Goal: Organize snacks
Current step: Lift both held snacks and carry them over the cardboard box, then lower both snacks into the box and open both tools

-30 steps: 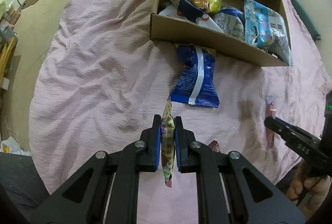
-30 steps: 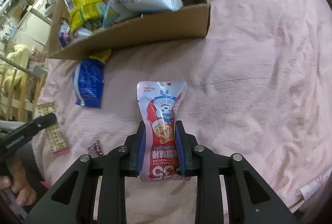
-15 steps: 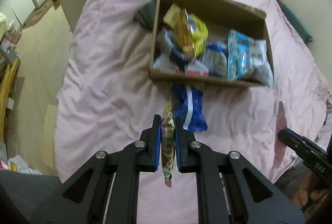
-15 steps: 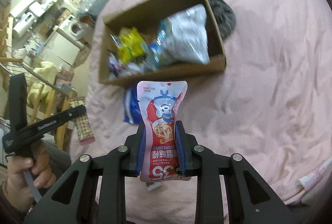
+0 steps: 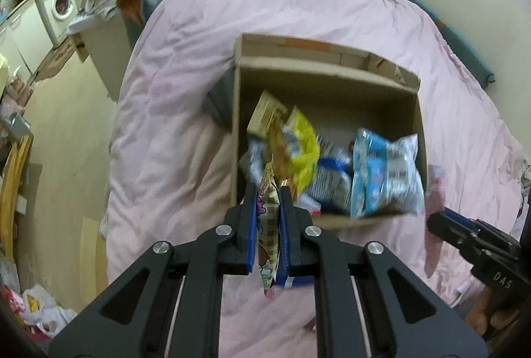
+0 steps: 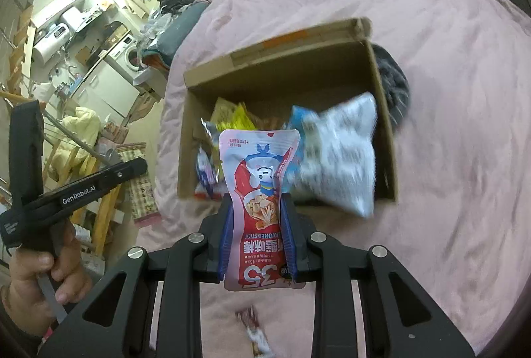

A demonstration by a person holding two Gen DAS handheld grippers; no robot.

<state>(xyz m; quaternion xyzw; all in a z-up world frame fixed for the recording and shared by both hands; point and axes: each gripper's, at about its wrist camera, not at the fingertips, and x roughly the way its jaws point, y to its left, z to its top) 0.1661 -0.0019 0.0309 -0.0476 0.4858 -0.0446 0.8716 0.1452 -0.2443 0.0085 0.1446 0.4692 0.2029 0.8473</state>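
**Left wrist view: both packets held above the box**

Your left gripper (image 5: 269,192) is clamped on a checked snack packet (image 5: 268,235), and your right gripper (image 6: 257,202) pinches a red-and-pink pouch (image 6: 260,202). Both hang over the cardboard box (image 5: 328,85) of snacks on the pink bedcover (image 5: 186,92); height is hard to judge.

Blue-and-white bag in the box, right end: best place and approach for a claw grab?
Judging from both wrist views, take the blue-and-white bag by its upper crimped edge, coming from above. It leans against the right wall of the cardboard box, with that flat seam sticking up near the rim, while its puffy body is wider and crowded by the yellow bag.
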